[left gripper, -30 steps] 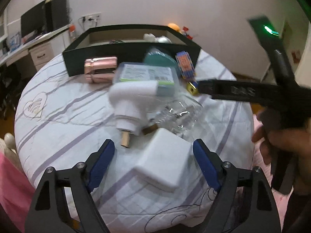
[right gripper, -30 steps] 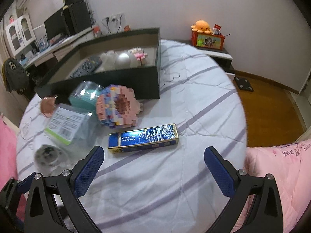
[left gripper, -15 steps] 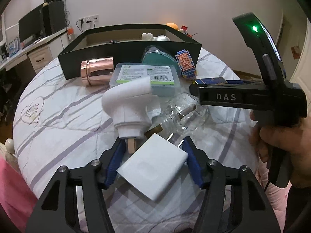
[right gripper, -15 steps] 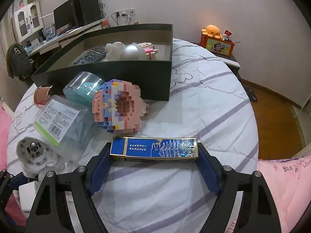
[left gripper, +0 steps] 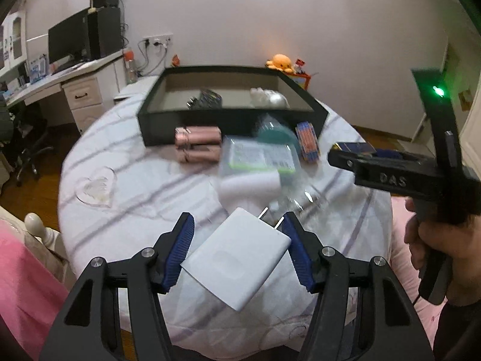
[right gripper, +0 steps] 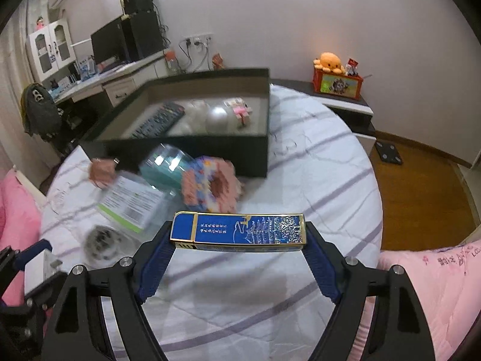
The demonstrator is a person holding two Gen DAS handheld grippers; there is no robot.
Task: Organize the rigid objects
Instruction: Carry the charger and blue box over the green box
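My left gripper [left gripper: 240, 246] is shut on a white plug charger [left gripper: 237, 255] and holds it above the round table, prongs pointing away. My right gripper [right gripper: 239, 240] is shut on a flat blue and gold box [right gripper: 239, 232], held level above the table; it also shows in the left wrist view [left gripper: 356, 147]. The dark open box [left gripper: 231, 120] stands at the table's far side, with a remote [right gripper: 157, 120], a silver ball [right gripper: 217, 119] and small toys inside.
On the striped cloth [right gripper: 300, 186] lie a pink metal cylinder [left gripper: 197, 144], a clear case with a green label [left gripper: 260, 156], a teal jar [right gripper: 165, 167], a pink brick model [right gripper: 212, 188] and a white adapter [left gripper: 249, 188]. A desk [left gripper: 60, 81] stands far left.
Both grippers closed on their objects and lifted them off the table: the left with the white charger, the right with the blue box. Both views have risen and pulled back.
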